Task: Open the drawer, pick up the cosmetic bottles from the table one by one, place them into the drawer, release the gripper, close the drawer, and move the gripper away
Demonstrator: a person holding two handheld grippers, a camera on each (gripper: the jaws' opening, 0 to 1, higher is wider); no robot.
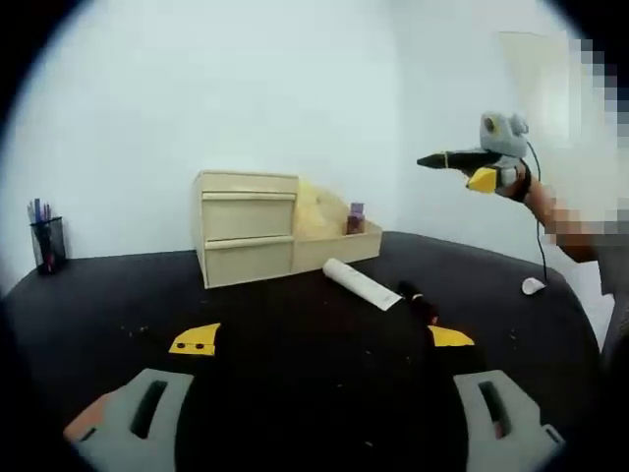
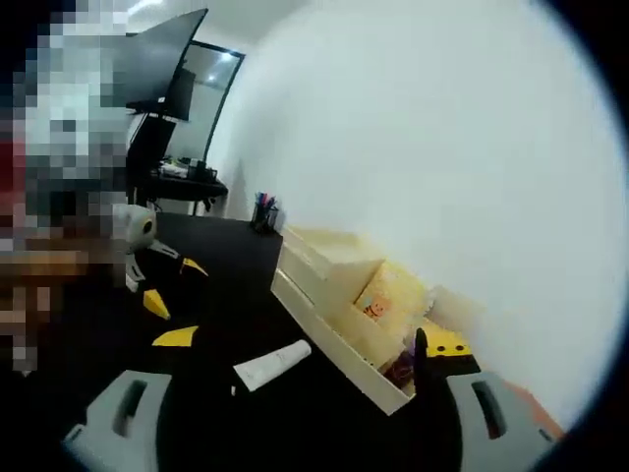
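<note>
Both drawers of the wooden cabinet (image 1: 247, 227) are closed; the white tube (image 1: 362, 284) lies on the black table (image 1: 295, 334) in front, ready for picking. The left gripper (image 1: 319, 339) is spread wide, the right gripper (image 2: 295, 349) also spread and empty, raised above the table

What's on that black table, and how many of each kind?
Drawer unit: 1
Open tray: 1
White tube: 1
Dark bottle: 1
Pen holder: 1
Total: 5
</note>
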